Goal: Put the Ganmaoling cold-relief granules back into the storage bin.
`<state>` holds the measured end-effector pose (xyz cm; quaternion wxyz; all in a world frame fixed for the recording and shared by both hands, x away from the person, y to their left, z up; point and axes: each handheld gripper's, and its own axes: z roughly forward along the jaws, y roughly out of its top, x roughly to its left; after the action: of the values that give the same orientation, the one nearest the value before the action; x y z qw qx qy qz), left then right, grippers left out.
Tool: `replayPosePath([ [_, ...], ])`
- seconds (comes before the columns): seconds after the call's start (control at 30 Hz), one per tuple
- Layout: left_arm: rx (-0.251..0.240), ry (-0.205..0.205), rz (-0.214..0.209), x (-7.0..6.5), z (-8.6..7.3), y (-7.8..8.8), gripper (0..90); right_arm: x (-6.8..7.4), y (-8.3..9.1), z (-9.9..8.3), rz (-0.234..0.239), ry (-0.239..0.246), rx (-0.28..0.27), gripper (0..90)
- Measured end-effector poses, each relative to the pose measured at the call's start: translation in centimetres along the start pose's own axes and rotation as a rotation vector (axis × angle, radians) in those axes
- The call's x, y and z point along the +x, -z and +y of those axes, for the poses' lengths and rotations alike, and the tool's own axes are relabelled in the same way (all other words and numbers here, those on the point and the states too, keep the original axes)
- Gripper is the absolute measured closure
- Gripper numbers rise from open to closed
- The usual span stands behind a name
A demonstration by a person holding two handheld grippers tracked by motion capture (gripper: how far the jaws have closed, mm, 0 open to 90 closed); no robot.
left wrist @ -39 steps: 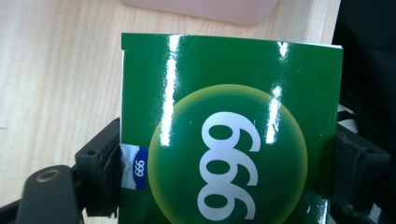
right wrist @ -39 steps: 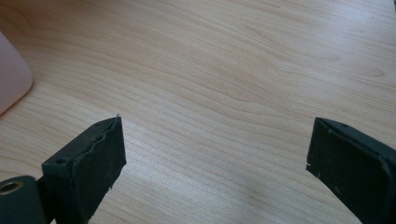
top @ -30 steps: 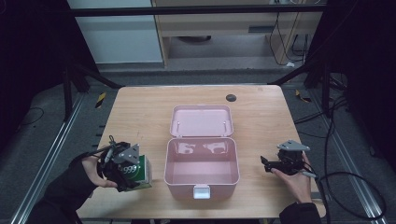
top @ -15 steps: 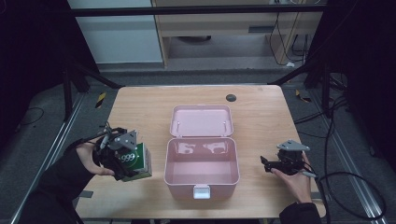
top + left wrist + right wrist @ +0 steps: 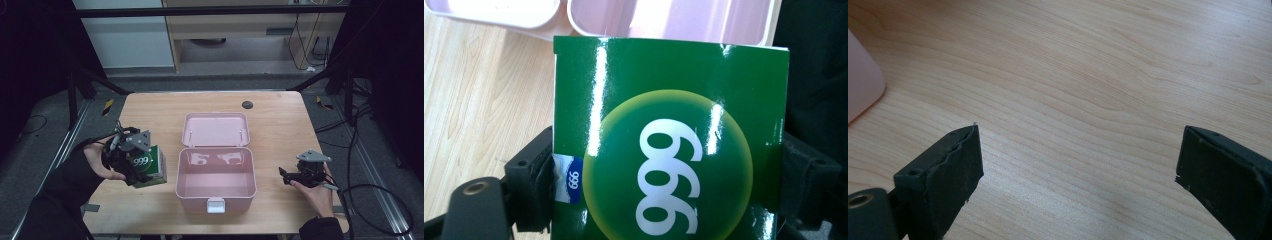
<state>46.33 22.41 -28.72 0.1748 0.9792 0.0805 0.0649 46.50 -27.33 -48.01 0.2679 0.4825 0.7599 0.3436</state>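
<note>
Three white digits, "999", stand on the green box (image 5: 149, 166), inside a yellow-green circle; in the left gripper view the digits read turned over, and a small blue patch at the box's left edge carries the same number in tiny white print. I can read no other writing. The left gripper (image 5: 131, 161) is in the lower left of the high view and holds this box: its two black jaws press on the left and right sides of the box (image 5: 669, 145), as the left gripper view shows in its lower part. The box is tilted and held above the table (image 5: 150, 107), just left of the pink case (image 5: 216, 187). The case lies open in the middle of the frame, with its lid flat behind it. The right gripper (image 5: 286, 176) is in the lower right of the high view, near the table. Its jaws stand wide apart with nothing between them; the right gripper view shows bare wood between them.
</note>
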Motion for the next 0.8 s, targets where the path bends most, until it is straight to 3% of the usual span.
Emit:
replayPosePath([
  [0.8, -0.025, -0.055, -0.010, 0.0, 4.5, 0.4, 15.0, -0.1, 0.1, 0.0, -0.002, -0.004, -0.001, 5.0],
])
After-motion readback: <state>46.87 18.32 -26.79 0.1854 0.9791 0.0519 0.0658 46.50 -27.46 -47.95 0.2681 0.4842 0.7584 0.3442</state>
